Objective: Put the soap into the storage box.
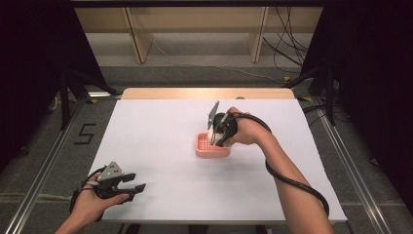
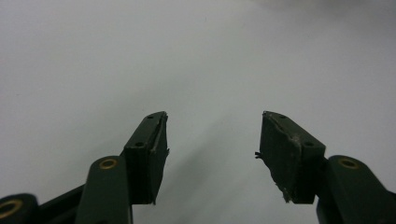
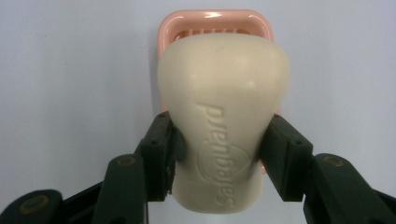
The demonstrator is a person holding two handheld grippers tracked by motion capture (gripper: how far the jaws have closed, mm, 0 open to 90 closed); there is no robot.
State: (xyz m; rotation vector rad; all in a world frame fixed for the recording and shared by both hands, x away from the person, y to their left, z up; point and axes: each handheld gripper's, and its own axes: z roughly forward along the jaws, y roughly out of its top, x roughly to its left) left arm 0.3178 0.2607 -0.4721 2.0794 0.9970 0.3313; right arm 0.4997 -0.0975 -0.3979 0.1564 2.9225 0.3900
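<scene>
Holding: right gripper [image 3: 219, 156] pinches a cream, waisted bar of soap [image 3: 223, 126] embossed "safeguard", its 2 fingers [image 3: 159, 158] pressed against the bar's narrow middle, likely because the waist keeps it from slipping.
Soap position: above the pink plastic slatted soap dish [image 1: 212, 146], which sits on the white-covered bench [image 1: 160, 146] right of centre; whether the bar touches the dish I cannot tell.
Grip direction: right gripper [image 1: 217, 132] points down over the dish, so the bar can go straight in, by my judgement.
Idle hand: left gripper [image 1: 130, 187] rests low near the bench's near-left corner, well apart from the dish, probably parked out of the way.
Left fingers: spread wide [image 2: 152, 156], nothing between them, bare bench beyond.
</scene>
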